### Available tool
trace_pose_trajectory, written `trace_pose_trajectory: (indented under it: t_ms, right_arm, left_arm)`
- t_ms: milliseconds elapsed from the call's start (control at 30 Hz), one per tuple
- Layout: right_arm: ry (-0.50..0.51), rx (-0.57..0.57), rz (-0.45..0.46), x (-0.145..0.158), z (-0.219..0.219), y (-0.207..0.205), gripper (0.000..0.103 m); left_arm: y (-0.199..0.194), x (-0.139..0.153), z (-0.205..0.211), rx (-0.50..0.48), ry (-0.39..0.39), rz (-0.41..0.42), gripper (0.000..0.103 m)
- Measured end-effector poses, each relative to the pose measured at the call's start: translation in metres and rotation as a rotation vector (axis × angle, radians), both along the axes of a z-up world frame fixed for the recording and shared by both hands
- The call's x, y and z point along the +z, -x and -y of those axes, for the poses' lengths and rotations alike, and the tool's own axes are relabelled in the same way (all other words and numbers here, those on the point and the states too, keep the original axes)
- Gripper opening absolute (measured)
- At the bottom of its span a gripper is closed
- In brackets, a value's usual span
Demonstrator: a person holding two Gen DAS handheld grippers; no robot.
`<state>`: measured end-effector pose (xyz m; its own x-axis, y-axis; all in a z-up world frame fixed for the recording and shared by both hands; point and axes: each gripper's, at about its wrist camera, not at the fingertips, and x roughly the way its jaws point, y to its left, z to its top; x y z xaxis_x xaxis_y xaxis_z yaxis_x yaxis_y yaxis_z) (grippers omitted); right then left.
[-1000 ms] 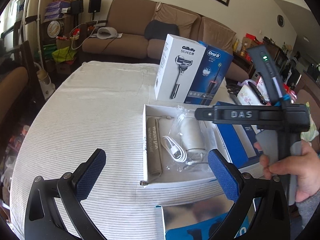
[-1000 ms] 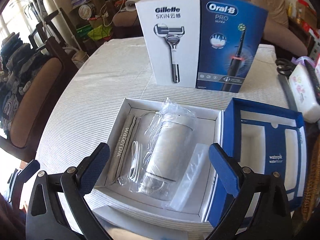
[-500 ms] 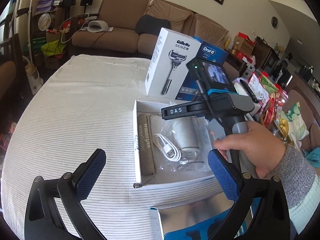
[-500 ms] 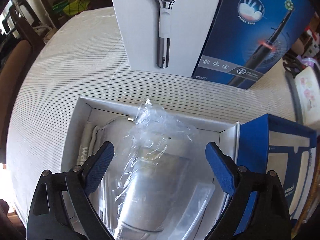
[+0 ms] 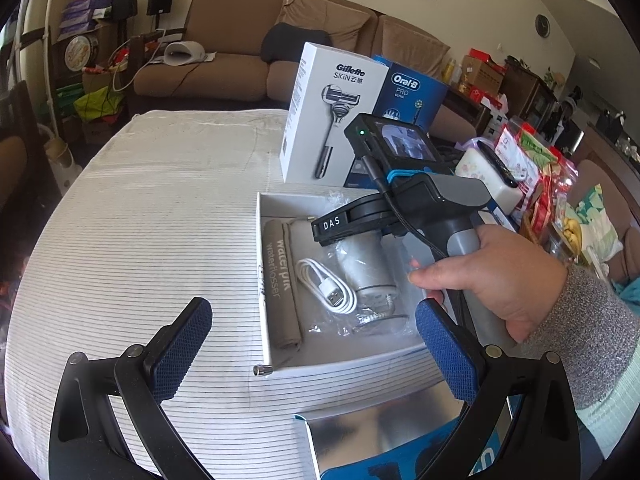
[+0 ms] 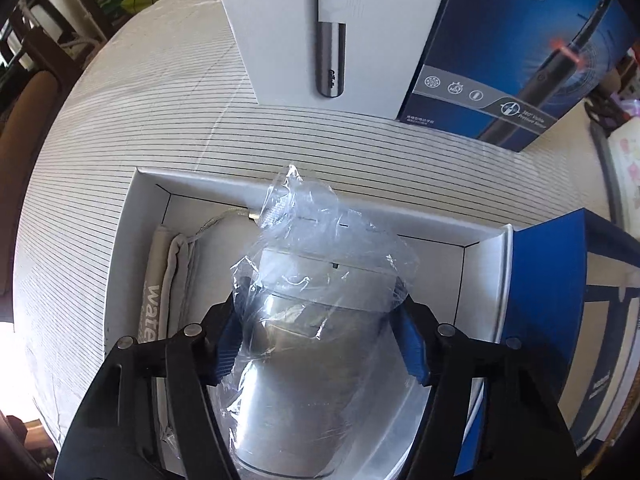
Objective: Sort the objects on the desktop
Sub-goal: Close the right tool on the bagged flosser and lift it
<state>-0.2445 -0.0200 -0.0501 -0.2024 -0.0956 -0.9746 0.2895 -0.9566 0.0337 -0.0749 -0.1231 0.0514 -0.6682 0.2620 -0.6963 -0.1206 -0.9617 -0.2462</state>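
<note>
The water flosser (image 6: 320, 344), one white cylinder in a clear plastic bag, lies in the open white box (image 6: 132, 248) on the tabletop (image 5: 152, 240), between the right tongs (image 6: 320, 336). Their jaws are closing and the blue pads seem to press its wrap on both sides. Beside it lie one grey pouch (image 5: 282, 280) and one coiled white cable (image 5: 328, 288). The left tongs (image 5: 314, 348) hover wide and empty. Behind stand two cartons: one razor box (image 5: 332, 120), one toothbrush box (image 6: 520, 48).
</note>
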Motion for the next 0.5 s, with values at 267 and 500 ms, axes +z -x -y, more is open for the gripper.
trace_pose_trajectory:
  t_ms: [267,500]
  right_arm:
    - [0.154,0.084,-0.174,0.053,-0.002,-0.045,0.058]
    - [0.405,0.12,-0.268,0.109,-0.031,-0.087,0.058]
  left_arm:
    - [0.001,-0.004,-0.001,-0.01,0.001,0.001,0.103]
    - [-0.001,-0.01,-0.014,-0.043,0.045,-0.036,0.103]
